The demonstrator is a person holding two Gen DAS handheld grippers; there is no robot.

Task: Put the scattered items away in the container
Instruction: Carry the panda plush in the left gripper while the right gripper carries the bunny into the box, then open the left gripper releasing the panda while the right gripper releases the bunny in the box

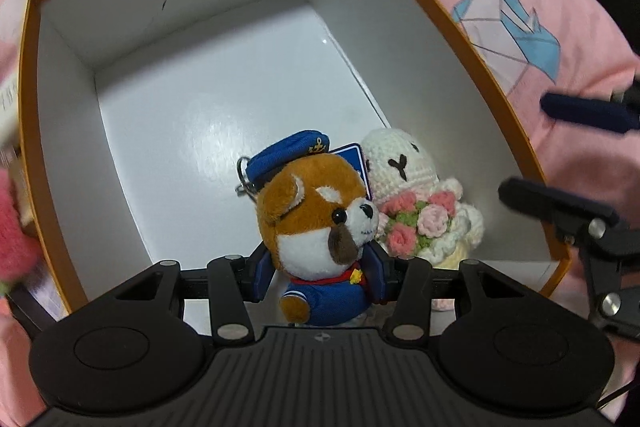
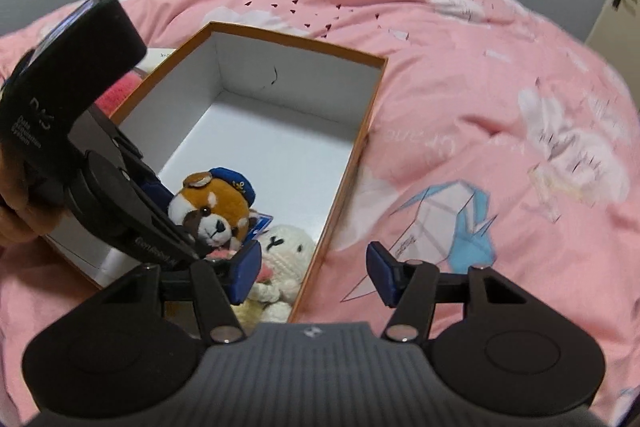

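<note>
The left tool pinches the sailor-capped plush dog between its blue pads, holding it inside the orange-rimmed box, touching the crocheted white bunny in the box's near corner. The right tool hangs spread and empty over the box edge and the pink bed quilt.
</note>
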